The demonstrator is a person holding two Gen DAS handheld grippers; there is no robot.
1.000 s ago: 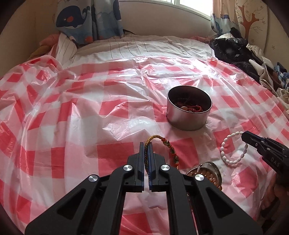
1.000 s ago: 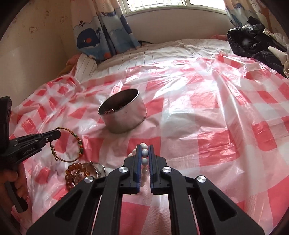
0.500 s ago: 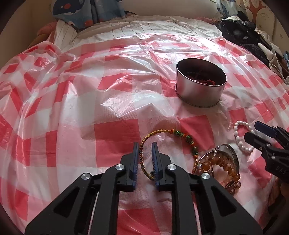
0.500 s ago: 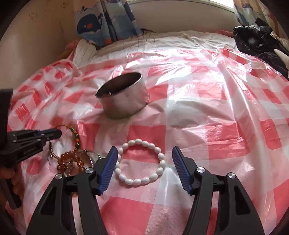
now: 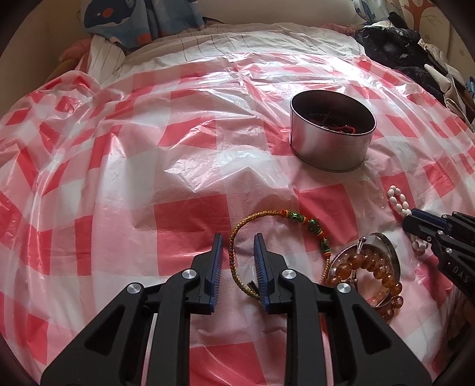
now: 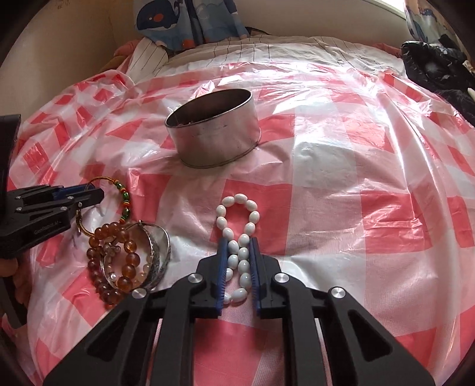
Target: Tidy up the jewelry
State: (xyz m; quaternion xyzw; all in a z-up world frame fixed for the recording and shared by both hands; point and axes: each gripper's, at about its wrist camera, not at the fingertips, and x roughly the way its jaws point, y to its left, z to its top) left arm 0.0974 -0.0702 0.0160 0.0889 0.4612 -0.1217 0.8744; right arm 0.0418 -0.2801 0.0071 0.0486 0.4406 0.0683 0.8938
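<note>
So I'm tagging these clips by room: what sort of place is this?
Most likely a bedroom, perhaps a child's: the checked plastic sheet is spread over a bed, a whale-print curtain hangs behind it, and dark clothes lie heaped at the far right.

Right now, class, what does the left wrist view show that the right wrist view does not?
Left only: red cords inside the tin, and the open left claw astride the woven bracelet. Right only: the right claw squeezing the white bead bracelet into a figure-eight. Both: tin, amber beads, silver bangle, checked sheet.
</note>
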